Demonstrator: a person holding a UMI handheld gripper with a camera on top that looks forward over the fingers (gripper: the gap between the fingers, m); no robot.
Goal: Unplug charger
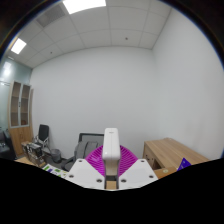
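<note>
A white oblong charger [111, 148] stands upright between my gripper's [111, 166] two fingers. The magenta pads [93, 161] press against it on both sides, so the gripper is shut on it. The charger's top end rises above the pads against the far white wall. Its lower end is hidden between the white finger bases. No socket or cable is in view.
The view looks across an office. A wooden desk [172, 154] stands to the right beyond the fingers. A black office chair [44, 139] and a cluttered desk are to the left, with a wooden shelf unit [19, 104] against the left wall. Ceiling light panels [85, 6] are overhead.
</note>
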